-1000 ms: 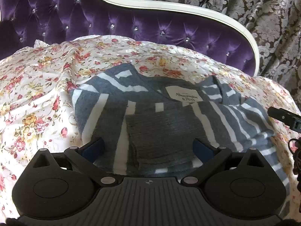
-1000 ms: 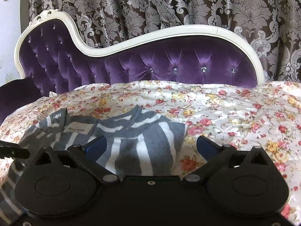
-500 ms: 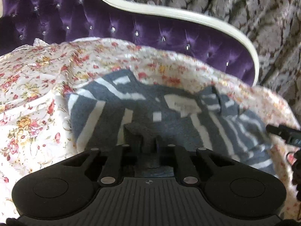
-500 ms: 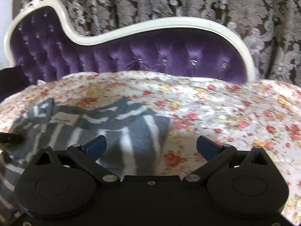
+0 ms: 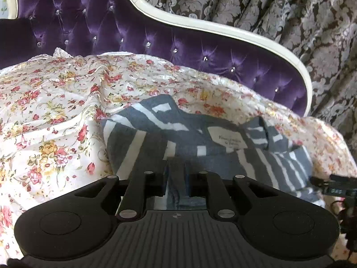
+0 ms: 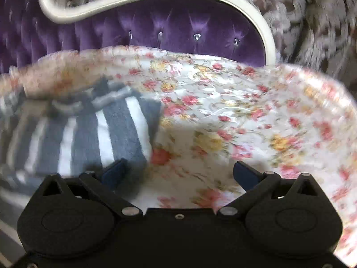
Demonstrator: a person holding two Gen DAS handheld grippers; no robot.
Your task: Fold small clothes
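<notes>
While left tongs (image 5: pixel 177 178) clench a fold of the striped garment (image 5: pixel 189 134), right tongs (image 6: pixel 178 174) gape over its right edge.

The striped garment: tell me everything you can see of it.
The striped garment is grey with white bands and looks like soft, fuzzy knit. A pale label shows at its neck; the print is too blurred to read. It lies rumpled and partly folded on the floral sheet. The left gripper has just closed and pinches its near edge. The right gripper is open at its other side, one finger over the cloth.
</notes>
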